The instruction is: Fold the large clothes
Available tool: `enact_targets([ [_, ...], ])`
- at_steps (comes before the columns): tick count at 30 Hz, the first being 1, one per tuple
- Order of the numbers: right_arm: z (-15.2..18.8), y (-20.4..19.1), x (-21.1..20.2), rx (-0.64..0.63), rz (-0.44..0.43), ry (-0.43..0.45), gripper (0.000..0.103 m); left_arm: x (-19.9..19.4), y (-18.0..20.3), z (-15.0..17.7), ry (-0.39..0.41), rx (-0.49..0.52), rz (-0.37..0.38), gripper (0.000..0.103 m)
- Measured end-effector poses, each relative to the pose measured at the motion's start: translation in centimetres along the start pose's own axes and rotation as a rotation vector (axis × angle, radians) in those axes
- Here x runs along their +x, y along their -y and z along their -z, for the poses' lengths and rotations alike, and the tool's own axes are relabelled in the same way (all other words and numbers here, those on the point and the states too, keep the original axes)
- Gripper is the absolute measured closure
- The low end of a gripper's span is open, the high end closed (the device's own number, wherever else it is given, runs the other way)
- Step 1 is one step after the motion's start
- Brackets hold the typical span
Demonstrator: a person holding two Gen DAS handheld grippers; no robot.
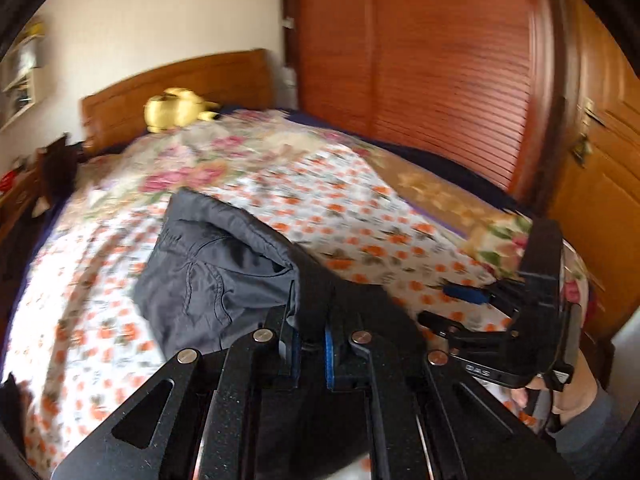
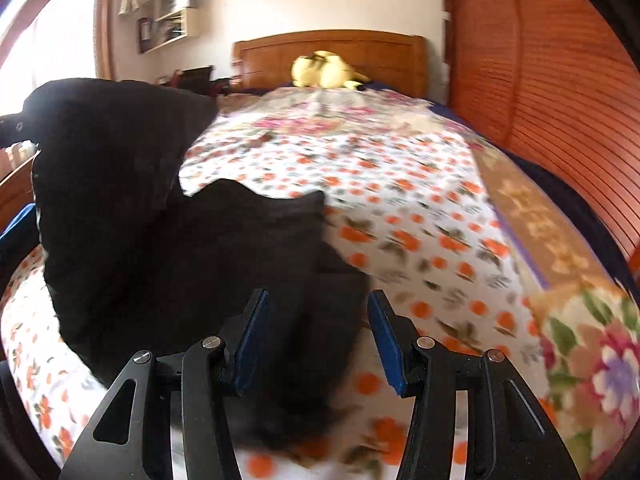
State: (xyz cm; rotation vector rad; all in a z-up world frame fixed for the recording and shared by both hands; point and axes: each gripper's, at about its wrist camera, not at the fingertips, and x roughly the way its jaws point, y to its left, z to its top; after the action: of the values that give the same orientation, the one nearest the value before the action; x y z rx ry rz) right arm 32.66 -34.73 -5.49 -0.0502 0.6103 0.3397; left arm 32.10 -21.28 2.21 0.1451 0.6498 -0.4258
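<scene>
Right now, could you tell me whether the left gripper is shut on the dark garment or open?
Shut on it. The left gripper has its blue pads nearly together with a bunch of the dark garment pinched between them, lifted off the floral bedspread.

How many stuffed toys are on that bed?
1: a yellow plush toy lies at the far end of the bed, against the wooden headboard. Others could be hidden behind the dark garment.

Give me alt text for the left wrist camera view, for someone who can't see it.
The left hand-held gripper is shut on a fold of a dark grey fabric garment, lifted above a floral orange-and-white bedspread. The right hand-held gripper is at right; a yellow plush toy sits by the wooden headboard.
</scene>
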Motion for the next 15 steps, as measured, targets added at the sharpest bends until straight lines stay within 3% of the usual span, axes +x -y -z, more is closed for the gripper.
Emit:
enact_targets([
  [3,0.9,1.8,0.2,0.031,0.025,-0.017,0.05,3.0,2.1,1.5,-0.072,-0.007,0.066,0.094],
  [6,1.7,2.8,0.2,0.052,0.032,-0.028,0.05,5.4,3.5,3.7,-0.123,-0.004,0.084,0.094],
  [12,1.6,2.9,-0.2,0.081,-0.001,-0.024,0.05,5.0,4.9,3.9,-0.102,0.04,0.024,0.094],
  [14,1.6,2.8,-0.6,0.075,-0.017,-0.011,0.05,4.2,4.3,3.8,-0.093,0.026,0.035,0.088],
  [15,1.3,2.4,-0.8,0.07,-0.029,-0.001,0.05,3.5,3.9,3.7,-0.079,0.015,0.051,0.079],
])
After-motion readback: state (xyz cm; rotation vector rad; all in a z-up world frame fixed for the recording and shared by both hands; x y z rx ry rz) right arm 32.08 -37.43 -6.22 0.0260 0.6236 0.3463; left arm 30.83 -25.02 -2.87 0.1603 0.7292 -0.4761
